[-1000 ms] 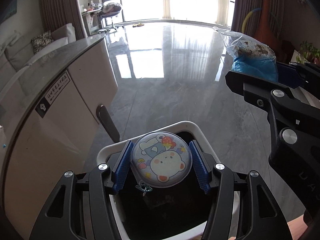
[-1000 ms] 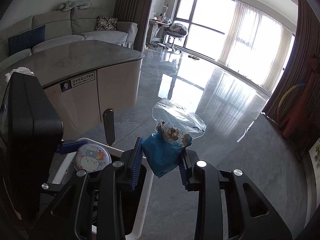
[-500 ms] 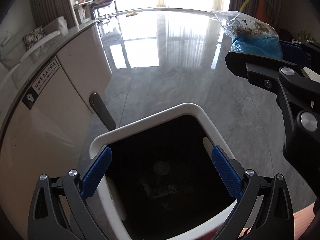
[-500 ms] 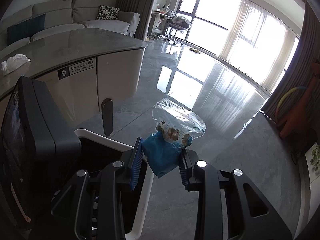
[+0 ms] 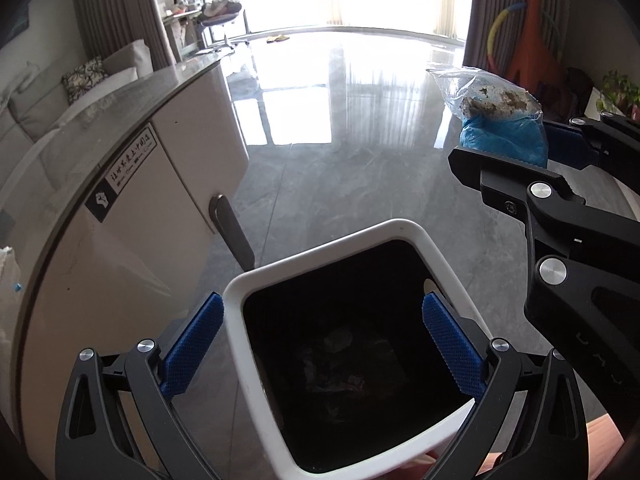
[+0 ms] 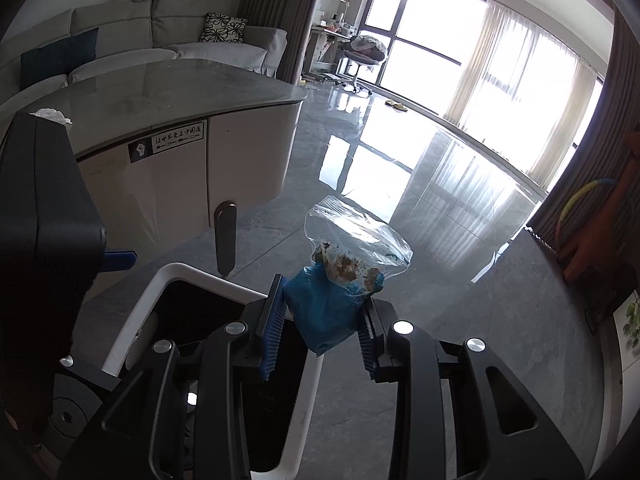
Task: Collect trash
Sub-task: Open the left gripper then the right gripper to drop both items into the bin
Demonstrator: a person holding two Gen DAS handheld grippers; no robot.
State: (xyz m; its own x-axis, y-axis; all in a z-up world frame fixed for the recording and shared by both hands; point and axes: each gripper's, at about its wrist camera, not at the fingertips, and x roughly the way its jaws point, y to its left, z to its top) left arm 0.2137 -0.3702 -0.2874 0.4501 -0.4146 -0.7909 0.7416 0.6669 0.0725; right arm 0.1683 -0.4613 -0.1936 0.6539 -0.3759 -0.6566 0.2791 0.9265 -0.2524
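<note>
Gone from my left claw (image 5: pixel 322 342) is the round cartoon-printed disc it was pinching a second ago; its blue pads now stand spread as wide as they go, with nothing between them, straddling the near corner of the white bin (image 5: pixel 436 248). Directly below that claw the bin's dark inside shows a pale round shape among other dim scraps. I take that for the dropped disc, though it is too murky to be sure. So that piece counts as done.

My right claw (image 6: pixel 322 322) has not changed: its pads are pressed onto the blue wad at the bottom of a clear plastic bag (image 6: pixel 352 240) holding brownish crumbs, the bag's loose top standing up ahead of the fingertips. The bin's rim lies below and to the left of this claw, so the bag hangs over the floor beside the bin rather than over the opening.

What's left, as I judge it: shift the right claw left over the opening and let the bag go.
</note>
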